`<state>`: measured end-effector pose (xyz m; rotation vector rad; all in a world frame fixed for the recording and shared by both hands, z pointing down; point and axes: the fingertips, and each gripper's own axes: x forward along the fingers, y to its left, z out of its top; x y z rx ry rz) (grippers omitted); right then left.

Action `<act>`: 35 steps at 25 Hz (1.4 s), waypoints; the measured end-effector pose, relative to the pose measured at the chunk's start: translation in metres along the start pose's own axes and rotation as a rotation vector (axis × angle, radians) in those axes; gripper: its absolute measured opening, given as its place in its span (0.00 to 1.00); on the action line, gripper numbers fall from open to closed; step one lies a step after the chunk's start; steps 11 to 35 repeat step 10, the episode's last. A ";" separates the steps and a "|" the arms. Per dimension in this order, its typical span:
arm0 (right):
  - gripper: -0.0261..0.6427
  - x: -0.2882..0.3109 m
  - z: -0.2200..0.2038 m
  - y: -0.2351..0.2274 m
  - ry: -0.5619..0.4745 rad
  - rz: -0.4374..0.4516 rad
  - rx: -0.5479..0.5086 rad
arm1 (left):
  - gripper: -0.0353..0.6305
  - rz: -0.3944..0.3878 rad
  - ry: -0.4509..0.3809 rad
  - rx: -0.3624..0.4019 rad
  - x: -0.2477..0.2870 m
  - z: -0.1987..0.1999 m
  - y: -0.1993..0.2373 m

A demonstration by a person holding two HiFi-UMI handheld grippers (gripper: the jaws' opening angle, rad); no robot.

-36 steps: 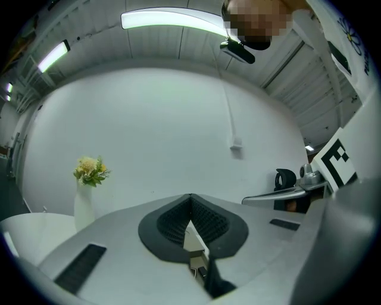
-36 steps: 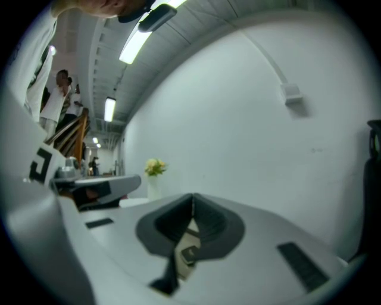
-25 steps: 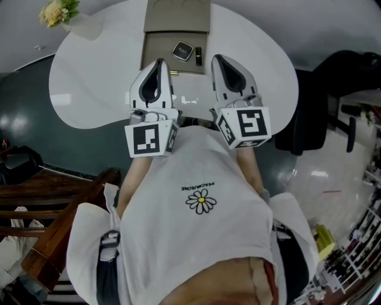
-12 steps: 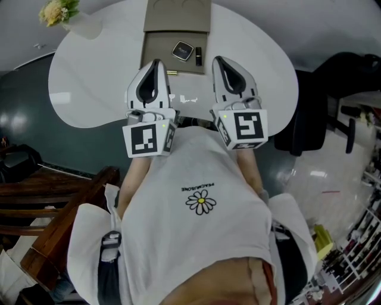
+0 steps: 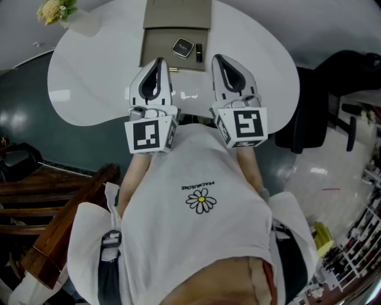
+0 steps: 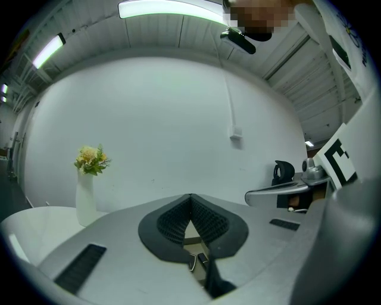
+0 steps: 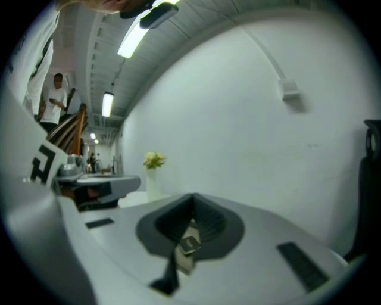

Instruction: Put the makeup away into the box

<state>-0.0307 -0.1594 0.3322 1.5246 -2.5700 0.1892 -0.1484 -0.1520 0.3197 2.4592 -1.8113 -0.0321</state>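
Head view: 2 grippers, 1 box, 2 makeup items in it, 1 loose item, 1 vase.
- The left gripper (image 5: 159, 60) and right gripper (image 5: 217, 58) sit side by side over the near part of the white table (image 5: 83, 89). Both are clenched and empty.
- The box (image 5: 149, 50) is taupe and lies open at the far middle of the table, its lid (image 5: 177, 15) flat behind it.
- The compact (image 5: 183, 47) is a black square with a glossy top. It lies in the tray, with a short dark tube (image 5: 199, 52) just beside it on the right.
- A thin pale stick (image 5: 172, 69) is on the table at the box's front edge. It is too small to identify.
- The vase of flowers (image 5: 58, 13) is at the far left.

Left gripper view:
- The pads meet at the tips of the left gripper (image 6: 190, 196), with nothing between them.
- Below the tips, the compact (image 6: 192, 261) and tube (image 6: 203, 258) show small inside the box (image 6: 189, 241).
- The vase (image 6: 86, 199) is at left and the right gripper (image 6: 283, 194) at right.

Right gripper view (blurred):
- The right gripper (image 7: 192, 197) has its tips together and grasps nothing.
- The compact (image 7: 189, 243) shows past them.
- The vase (image 7: 153, 179) and the left gripper (image 7: 101, 186) are at left.
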 end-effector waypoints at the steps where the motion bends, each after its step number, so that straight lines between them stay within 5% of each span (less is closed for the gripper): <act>1: 0.08 0.000 -0.001 0.000 0.005 -0.002 -0.001 | 0.08 0.000 0.004 -0.001 0.000 -0.001 0.000; 35: 0.08 -0.001 -0.011 -0.003 0.034 -0.028 -0.017 | 0.08 -0.022 0.020 0.043 0.003 -0.012 0.003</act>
